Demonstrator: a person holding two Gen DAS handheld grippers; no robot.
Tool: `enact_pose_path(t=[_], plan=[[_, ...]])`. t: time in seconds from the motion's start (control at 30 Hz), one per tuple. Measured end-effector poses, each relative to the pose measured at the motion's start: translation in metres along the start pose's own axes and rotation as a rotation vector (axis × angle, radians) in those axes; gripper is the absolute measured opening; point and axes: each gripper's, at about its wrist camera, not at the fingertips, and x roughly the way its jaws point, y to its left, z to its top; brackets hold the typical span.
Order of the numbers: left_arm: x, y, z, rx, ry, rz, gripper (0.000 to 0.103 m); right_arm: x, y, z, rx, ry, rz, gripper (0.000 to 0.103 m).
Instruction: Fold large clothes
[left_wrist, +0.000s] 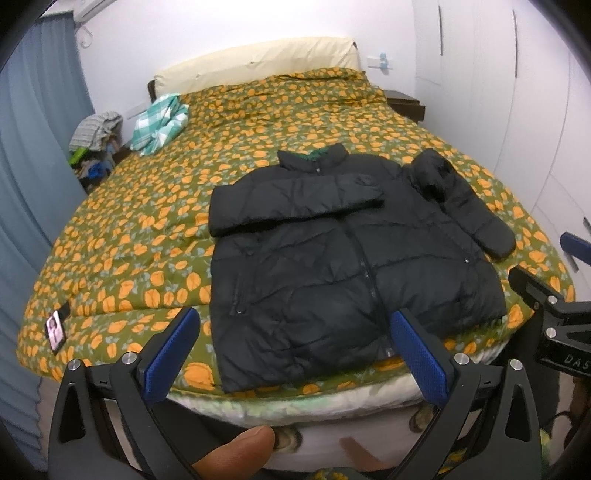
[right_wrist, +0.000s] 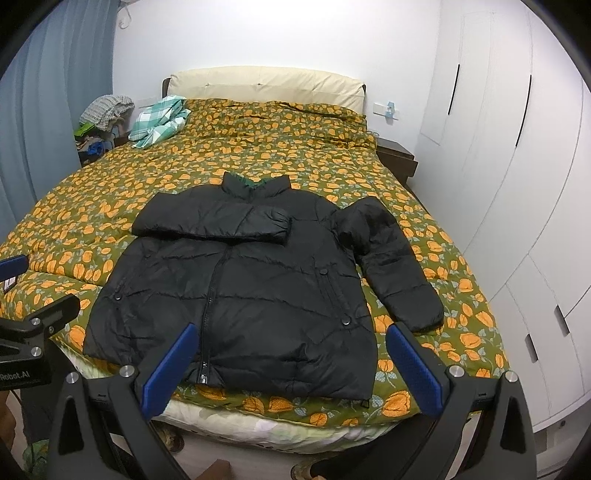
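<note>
A black puffer jacket (left_wrist: 332, 258) (right_wrist: 240, 288) lies front up, zipped, near the foot of the bed. One sleeve (right_wrist: 214, 221) is folded across the chest. The other sleeve (right_wrist: 391, 258) stretches out to the right and down. My left gripper (left_wrist: 295, 332) hovers open just before the jacket's hem, with nothing between its blue pads (left_wrist: 173, 350). My right gripper (right_wrist: 291, 354) hangs open over the hem too, empty. A thumb (left_wrist: 236, 446) shows below the left gripper.
The bed carries a green quilt with orange flowers (right_wrist: 258, 147). A checked teal cloth (right_wrist: 159, 122) lies by the cream headboard (right_wrist: 266, 81). A pile of clothes (right_wrist: 103, 118) sits at the far left by blue curtains (right_wrist: 48, 92). White wardrobes (right_wrist: 517, 184) line the right, beside a dark nightstand (right_wrist: 399, 158).
</note>
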Motion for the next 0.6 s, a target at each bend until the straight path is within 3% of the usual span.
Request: enact_pose_path(t=[0.6], plan=[[0.0043, 0.0016, 0.0014, 0.002, 0.016, -0.009, 0.103, 0.0064, 0.0017, 0.001, -0.005, 0.018, 0.004, 0.103]])
